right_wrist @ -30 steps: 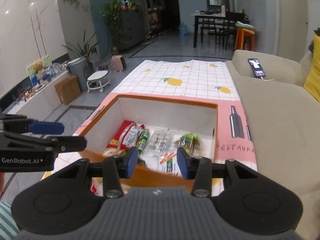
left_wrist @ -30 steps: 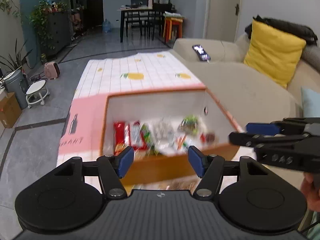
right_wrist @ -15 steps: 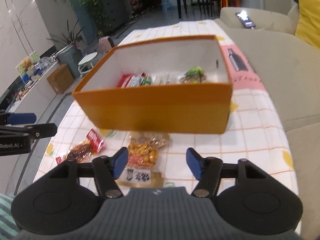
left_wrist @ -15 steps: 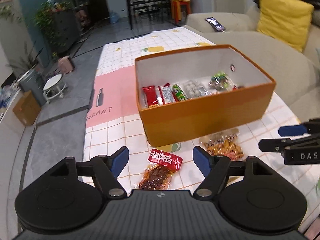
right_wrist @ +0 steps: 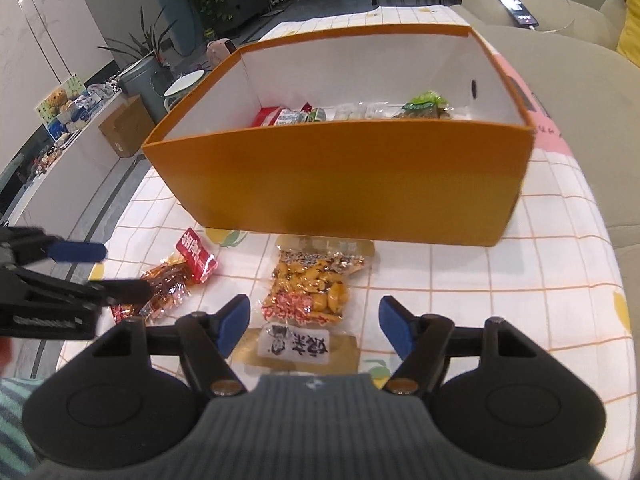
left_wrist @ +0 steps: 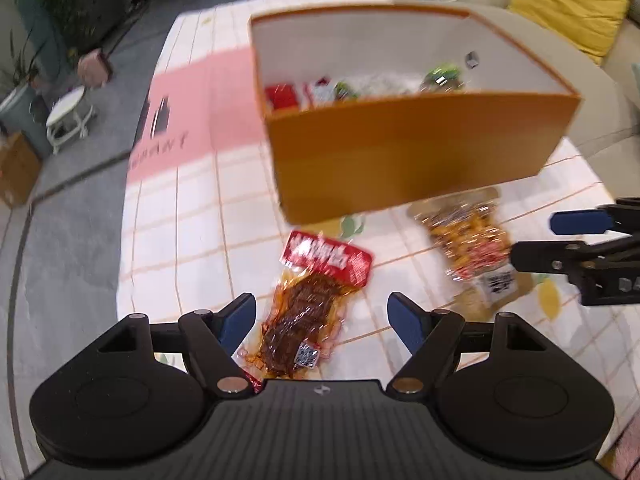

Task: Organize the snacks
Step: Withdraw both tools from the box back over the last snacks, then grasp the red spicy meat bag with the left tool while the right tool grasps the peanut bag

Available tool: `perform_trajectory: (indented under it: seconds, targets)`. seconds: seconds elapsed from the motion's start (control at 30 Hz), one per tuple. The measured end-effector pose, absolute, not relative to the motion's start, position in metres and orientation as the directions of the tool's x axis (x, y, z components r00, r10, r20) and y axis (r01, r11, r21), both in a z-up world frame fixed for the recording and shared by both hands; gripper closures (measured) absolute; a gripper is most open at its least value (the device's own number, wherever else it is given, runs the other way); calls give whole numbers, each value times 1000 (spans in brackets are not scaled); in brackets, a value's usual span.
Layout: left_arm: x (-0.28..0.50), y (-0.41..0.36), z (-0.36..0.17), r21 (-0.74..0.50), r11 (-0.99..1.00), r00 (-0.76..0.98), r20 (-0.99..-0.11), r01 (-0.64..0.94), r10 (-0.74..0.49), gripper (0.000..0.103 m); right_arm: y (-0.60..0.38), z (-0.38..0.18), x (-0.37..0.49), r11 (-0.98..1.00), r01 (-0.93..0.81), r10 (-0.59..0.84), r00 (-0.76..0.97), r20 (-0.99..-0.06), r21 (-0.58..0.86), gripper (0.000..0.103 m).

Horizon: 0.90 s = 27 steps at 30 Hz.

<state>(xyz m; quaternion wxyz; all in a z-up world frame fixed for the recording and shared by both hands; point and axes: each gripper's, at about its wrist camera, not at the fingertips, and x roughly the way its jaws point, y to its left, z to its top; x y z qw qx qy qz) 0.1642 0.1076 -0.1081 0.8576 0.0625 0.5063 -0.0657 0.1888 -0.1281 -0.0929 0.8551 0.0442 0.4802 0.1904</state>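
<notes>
Both grippers have dropped from above the orange box (right_wrist: pixel 340 184) to the bench in front of it. The box holds several packets at its far wall. Left gripper (left_wrist: pixel 322 316), jaws opening, straddles the red packet (left_wrist: pixel 316 292) without touching it; right gripper (right_wrist: pixel 314 326), jaws opening, straddles the yellow packet (right_wrist: pixel 312 288). Only the right view shows its label.

Two snack packets (right_wrist: pixel 176 280) (right_wrist: pixel 310 288) side by side on the tablecloth (right_wrist: pixel 500 280) before the snack-filled box (right_wrist: pixel 340 184).

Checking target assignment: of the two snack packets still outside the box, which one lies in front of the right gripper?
The packet of yellow-orange pieces, with a gold label end. The red-topped packet of dark brown strips lies off by the left gripper.
</notes>
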Motion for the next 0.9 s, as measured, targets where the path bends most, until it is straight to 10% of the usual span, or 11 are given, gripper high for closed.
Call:
perform_trajectory:
  seconds: [0.9]
  targets:
    - [165, 65, -140, -42, 994, 393, -916, 105, -80, 22, -139, -129, 194, 914, -396, 260, 414, -873, 84, 41]
